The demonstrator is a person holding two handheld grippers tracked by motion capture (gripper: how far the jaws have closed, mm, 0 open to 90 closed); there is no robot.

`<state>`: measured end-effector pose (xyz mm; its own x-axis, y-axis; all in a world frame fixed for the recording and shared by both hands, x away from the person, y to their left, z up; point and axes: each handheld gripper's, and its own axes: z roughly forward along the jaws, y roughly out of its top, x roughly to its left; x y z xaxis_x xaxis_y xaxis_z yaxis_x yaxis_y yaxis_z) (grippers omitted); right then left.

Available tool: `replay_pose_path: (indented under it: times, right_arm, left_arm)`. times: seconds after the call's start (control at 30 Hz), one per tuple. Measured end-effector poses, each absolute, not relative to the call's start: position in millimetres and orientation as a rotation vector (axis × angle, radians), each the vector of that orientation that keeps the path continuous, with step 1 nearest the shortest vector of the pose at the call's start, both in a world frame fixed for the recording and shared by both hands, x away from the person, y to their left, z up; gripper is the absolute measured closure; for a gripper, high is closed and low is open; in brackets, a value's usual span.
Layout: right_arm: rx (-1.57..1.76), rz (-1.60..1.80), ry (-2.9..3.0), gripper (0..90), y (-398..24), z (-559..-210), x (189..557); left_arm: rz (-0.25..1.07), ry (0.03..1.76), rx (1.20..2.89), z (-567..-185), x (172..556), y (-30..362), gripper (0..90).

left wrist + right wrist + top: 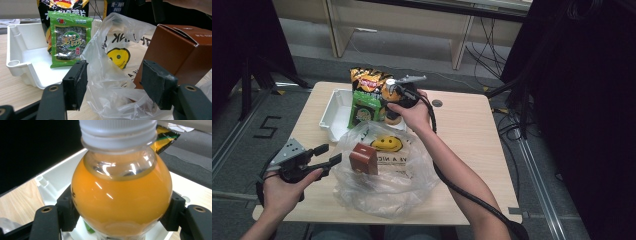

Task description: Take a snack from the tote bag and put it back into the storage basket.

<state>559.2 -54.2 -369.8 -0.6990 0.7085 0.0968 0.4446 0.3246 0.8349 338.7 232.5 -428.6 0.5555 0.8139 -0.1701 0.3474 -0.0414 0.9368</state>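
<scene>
My right gripper (393, 103) is shut on a bottle of orange juice (390, 95) with a white cap, holding it upright over the right end of the white tray (337, 107). In the right gripper view both pads press the bottle's (120, 195) round shoulder. My left gripper (326, 156) is at the table's front left with its jaws open, pointing at the clear plastic bag (382, 185) with a smiley print. In the left gripper view loose folds of the bag (110, 82) lie between the open pads without being pinched. A brown carton (363, 159) stands at the bag's mouth.
In the tray a green seaweed packet (362, 107) leans against a chips bag (367, 79). A round cable hole (437, 103) sits in the tabletop to the right of the tray. The right gripper's cable trails along the forearm. Floor and desk legs lie beyond the table's far edge.
</scene>
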Motion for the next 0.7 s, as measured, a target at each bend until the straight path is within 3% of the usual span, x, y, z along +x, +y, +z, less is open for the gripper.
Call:
replay_pose_path:
  times: [0.7]
  right_arm:
    - [1.069, 1.222, 2.361, 32.3, -49, -405, 563]
  left_arm:
    - [0.498, 0.995, 1.636, -429, 338, 232, 37.6]
